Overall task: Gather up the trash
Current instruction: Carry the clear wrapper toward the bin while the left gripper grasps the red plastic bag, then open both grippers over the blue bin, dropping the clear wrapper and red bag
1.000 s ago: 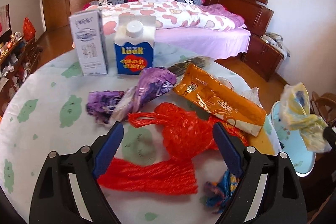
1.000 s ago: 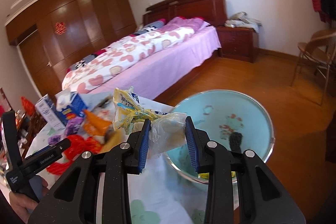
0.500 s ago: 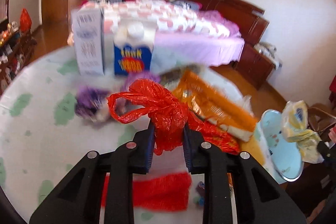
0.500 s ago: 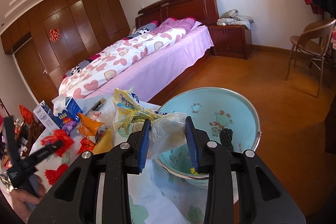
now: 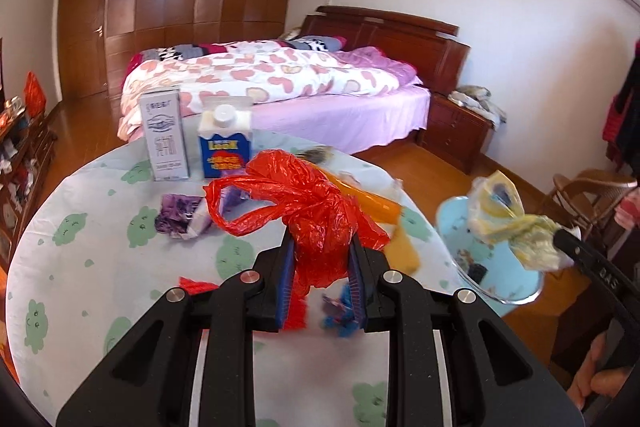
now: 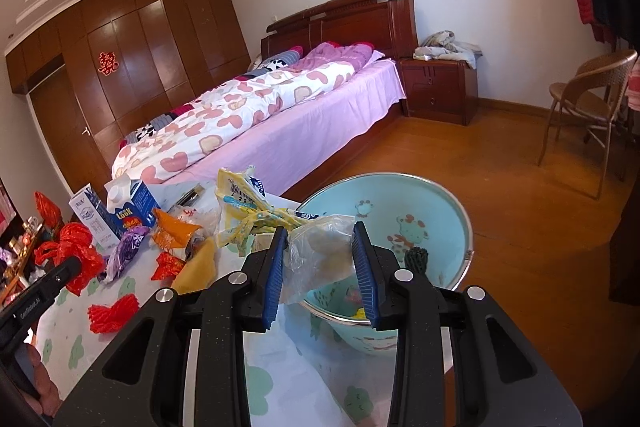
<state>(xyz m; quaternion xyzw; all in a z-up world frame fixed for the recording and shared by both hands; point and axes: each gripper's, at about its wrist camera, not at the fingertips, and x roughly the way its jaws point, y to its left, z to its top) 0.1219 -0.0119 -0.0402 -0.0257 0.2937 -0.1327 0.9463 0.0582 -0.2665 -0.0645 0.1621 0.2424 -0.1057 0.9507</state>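
Bed: pink-sheeted bed [image 6: 280, 123] with a heart-print quilt stands well beyond the tabletop; open wooden floor lies between it and the basin.
Tabletop: round tabletop with a white, green-cloud-print cloth [image 5: 100, 227]; its near part is hidden under the gripper bodies, and its right edge curves just beside the basin.
Basin: light blue round basin with cartoon prints [image 6: 440, 203] sits past the tabletop's right edge; dark and yellow scraps lie inside, too small to identify.
Cartons: tall white carton [image 5: 164, 135] and blue-and-white capped carton [image 5: 225, 143] stand upright side by side near the far edge.
Loose trash: orange snack wrapper [image 6: 176, 231], purple crumpled wrapper [image 5: 180, 215] and red mesh piece [image 6: 112, 311] lie on the cloth; the orange one is partly hidden in the left view.
Left hand-held gripper [image 5: 322, 267]: jaws narrowed and clamped on a crumpled red plastic bag [image 5: 308, 195], lifted above the cloth; its handle loop hangs free to the left.
Right hand-held gripper [image 6: 320, 267]: jaws pinching a clear plastic bag bundled with yellow wrappers [image 6: 316, 247], held over the basin's near rim.
Blur: a blue scrap [image 5: 340, 315] under the left gripper is too smeared to name.
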